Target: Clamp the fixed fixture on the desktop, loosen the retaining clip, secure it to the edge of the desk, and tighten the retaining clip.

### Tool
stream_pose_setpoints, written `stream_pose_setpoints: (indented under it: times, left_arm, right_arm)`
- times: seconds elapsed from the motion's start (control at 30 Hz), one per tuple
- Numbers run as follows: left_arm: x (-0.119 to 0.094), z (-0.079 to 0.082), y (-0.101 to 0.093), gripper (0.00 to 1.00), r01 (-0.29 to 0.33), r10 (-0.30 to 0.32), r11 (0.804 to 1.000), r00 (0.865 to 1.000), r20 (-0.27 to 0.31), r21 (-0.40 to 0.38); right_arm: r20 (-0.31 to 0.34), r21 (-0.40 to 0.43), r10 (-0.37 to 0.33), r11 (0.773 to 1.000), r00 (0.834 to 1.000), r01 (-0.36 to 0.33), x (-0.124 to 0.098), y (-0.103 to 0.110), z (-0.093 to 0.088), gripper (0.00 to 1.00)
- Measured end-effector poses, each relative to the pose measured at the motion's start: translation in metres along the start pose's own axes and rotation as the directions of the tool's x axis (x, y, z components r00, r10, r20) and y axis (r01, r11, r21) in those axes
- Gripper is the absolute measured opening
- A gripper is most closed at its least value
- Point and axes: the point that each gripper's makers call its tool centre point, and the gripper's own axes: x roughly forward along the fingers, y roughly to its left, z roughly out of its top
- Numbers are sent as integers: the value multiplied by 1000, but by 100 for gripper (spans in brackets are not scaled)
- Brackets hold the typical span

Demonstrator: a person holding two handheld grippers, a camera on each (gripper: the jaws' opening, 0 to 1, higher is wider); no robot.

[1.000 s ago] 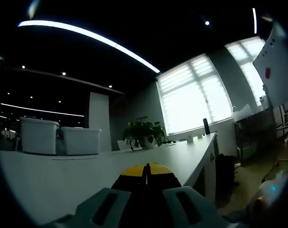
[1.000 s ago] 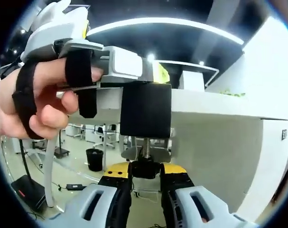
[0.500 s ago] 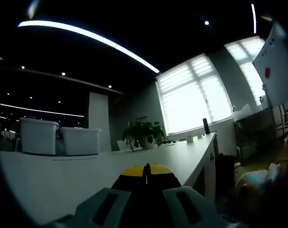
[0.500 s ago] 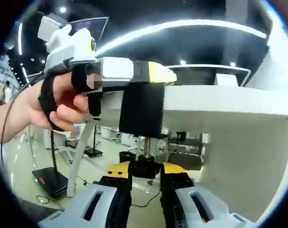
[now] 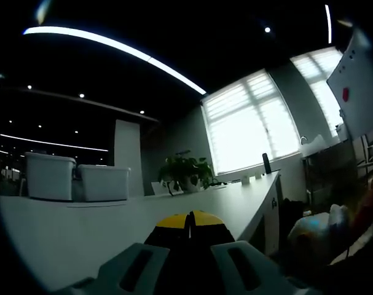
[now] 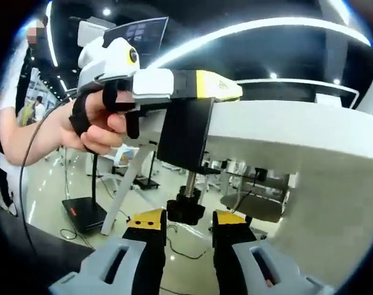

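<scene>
The black clamp fixture (image 6: 185, 140) hangs on the edge of the white desk (image 6: 284, 132), its screw ending in a black knob (image 6: 186, 211) below. In the right gripper view, the left gripper (image 6: 218, 88), held by a hand, lies flat along the desk top and is shut on the fixture's top. My right gripper (image 6: 189, 219) is open, with a yellow-tipped jaw on either side of the knob and a small gap to it. In the left gripper view, the left gripper (image 5: 189, 217) shows its yellow tips pressed together over the desk (image 5: 100, 227).
A potted plant (image 5: 186, 172) and two white bins (image 5: 75, 178) stand at the desk's far side. A blurred pale shape (image 5: 324, 230) shows low beside the desk's end. A stand with a black base (image 6: 85, 212) is on the floor, and a person (image 6: 14, 117) stands at the left.
My right gripper's jaws have spread off the screw knob, and its view has swung to see the desk edge more from the left. The left gripper has stayed still.
</scene>
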Motion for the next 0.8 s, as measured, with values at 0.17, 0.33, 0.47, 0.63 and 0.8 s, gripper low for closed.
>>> stream_pose_setpoints:
  times: [0.17, 0.33, 0.47, 0.63, 0.8]
  left_arm:
    - [0, 0, 0, 1, 2, -2, 1000, 1000, -1, 1]
    - [0, 0, 0, 1, 2, -2, 1000, 1000, 0, 2]
    - [0, 1, 0, 1, 1, -1, 1000, 1000, 1, 3]
    - [0, 1, 1, 1, 1, -1, 1000, 1000, 2, 5]
    - [0, 1, 1, 1, 3, -3, 1000, 1000, 2, 6]
  right_arm:
    - [-57, 46, -159, 986, 986, 162, -18, 6, -16, 36]
    - [-53, 157, -306, 937, 950, 311, -32, 12, -9, 37]
    - [-39, 150, -389, 909, 921, 390, -29, 7, 4, 37]
    - [-61, 210, -423, 880, 904, 426, -11, 5, 4, 37]
    - [-63, 143, -430, 889, 901, 435, 0, 6, 5, 33]
